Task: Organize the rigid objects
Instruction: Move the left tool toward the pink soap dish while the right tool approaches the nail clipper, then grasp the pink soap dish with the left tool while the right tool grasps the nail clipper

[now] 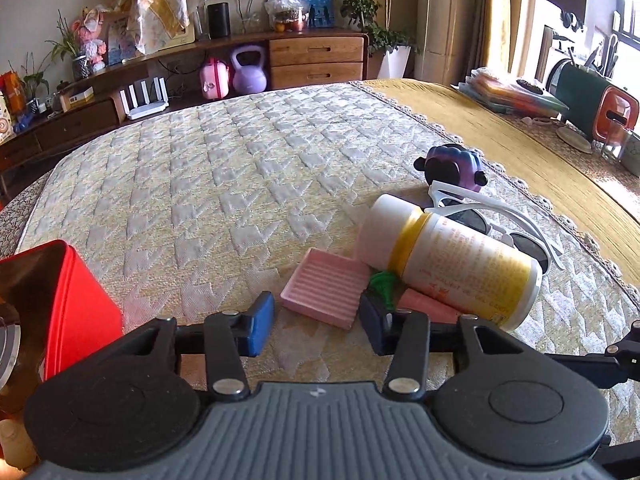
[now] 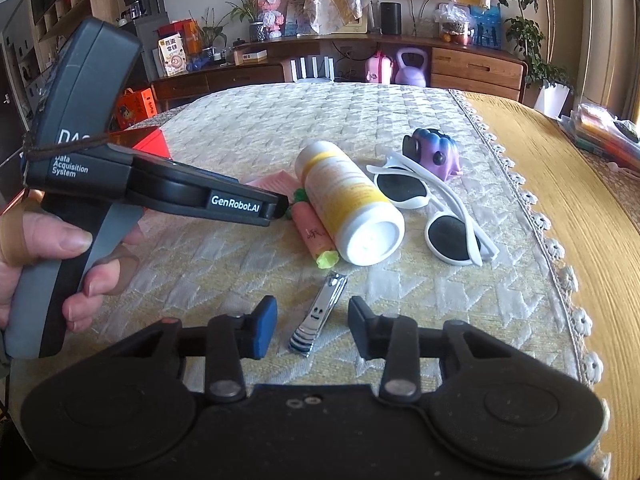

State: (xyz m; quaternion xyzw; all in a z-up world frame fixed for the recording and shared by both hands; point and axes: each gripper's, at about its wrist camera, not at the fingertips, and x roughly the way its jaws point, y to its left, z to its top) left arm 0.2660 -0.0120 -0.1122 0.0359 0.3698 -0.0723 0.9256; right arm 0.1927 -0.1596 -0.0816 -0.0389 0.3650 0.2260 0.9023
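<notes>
Lying flat: ridged pink tray (image 1: 326, 293), glossy cylindrical bottle (image 1: 452, 258).

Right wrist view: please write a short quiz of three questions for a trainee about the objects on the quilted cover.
1. True or false: the silver metal nail clipper lies between the open fingers of the right claw.
2. Which object touches the white-and-yellow plastic bottle? A) white-framed sunglasses B) pink carrot-shaped toy
3. Is the bottle upright or lying down?

Key: 1 true; 2 B; 3 lying down.
</notes>
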